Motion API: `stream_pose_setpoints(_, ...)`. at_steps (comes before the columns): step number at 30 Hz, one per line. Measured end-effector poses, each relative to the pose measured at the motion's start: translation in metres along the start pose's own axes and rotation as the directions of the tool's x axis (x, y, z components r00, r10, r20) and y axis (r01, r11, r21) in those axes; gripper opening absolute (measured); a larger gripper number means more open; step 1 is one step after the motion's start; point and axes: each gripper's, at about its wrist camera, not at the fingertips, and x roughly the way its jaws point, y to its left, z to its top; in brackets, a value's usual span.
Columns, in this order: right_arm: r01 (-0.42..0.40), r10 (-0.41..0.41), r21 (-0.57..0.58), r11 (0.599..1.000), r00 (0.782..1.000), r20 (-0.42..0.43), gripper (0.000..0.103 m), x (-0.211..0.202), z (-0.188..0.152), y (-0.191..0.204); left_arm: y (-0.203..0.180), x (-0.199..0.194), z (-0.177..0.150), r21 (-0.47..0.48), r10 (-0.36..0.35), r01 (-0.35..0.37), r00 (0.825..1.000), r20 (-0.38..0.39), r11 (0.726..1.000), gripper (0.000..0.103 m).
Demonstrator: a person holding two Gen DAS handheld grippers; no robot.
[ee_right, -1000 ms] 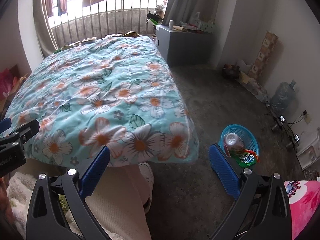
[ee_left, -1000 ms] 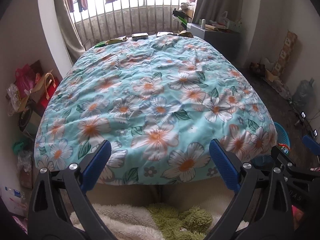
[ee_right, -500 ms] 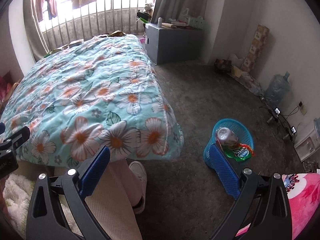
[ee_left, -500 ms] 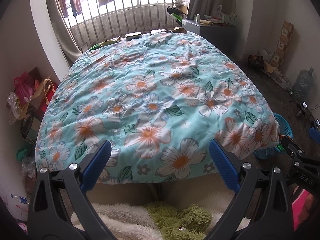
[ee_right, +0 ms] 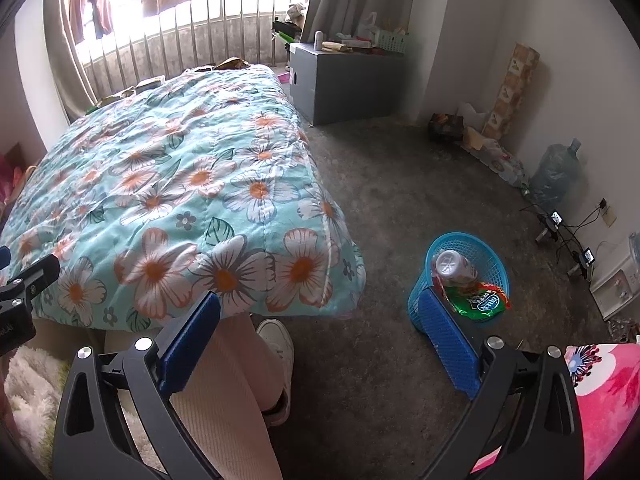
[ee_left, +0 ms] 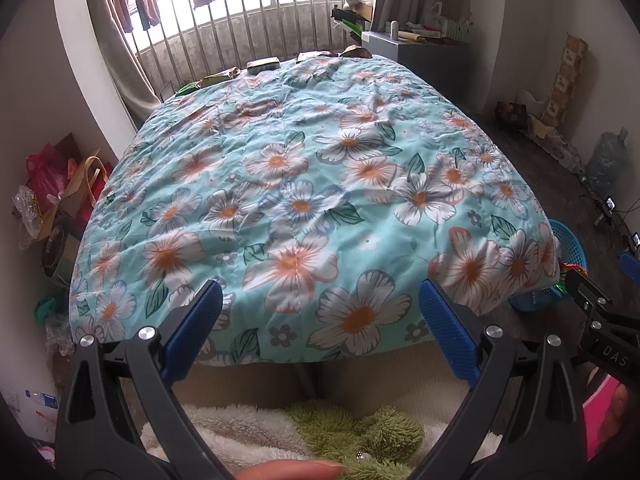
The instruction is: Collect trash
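The blue basket [ee_right: 460, 280] stands on the grey floor [ee_right: 400, 208] just beside the foot corner of the bed, and I see two pieces of trash in it: a crushed can [ee_right: 454, 266] lying against the inner wall and a green snack wrapper [ee_right: 482, 300] draped over the near rim. In the left wrist view only part of the basket [ee_left: 568, 248] shows past the quilt's right edge. My right claw [ee_right: 320, 340] is spread wide and holds nothing; its right finger overlaps the basket's near side in the picture, though I cannot tell whether it touches. My left claw [ee_left: 320, 328] is likewise spread wide and empty, aimed along the bed over the floral quilt [ee_left: 304, 200]. Several flat packets [ee_left: 262, 65] lie at the far edge of the quilt by the window railing [ee_left: 256, 20]. A grey cabinet [ee_right: 344, 80] stands well apart beyond the bed. A trouser leg and a white shoe [ee_right: 276, 340] show between the right claw's fingers.
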Motion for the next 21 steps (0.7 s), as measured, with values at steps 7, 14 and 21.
stream_pose_setpoints(7,0.000,0.000,-0.001,1.000,1.000,0.000,0.096,-0.0001,-0.0001,-0.0002,0.0014,0.0010,0.0010,0.001,0.001,-0.001,1.000,-0.001,1.000,0.094)
stream_pose_setpoints(14,0.000,0.000,-0.001,1.000,1.000,0.001,0.096,0.0000,0.0000,-0.0003,0.0014,0.0009,0.0011,0.002,0.002,-0.002,1.000,-0.002,1.000,0.094)
stream_pose_setpoints(21,0.000,0.000,-0.001,1.000,1.000,0.001,0.096,0.0000,0.0000,-0.0002,0.0018,0.0008,0.0011,0.002,0.002,-0.002,1.000,-0.002,1.000,0.094)
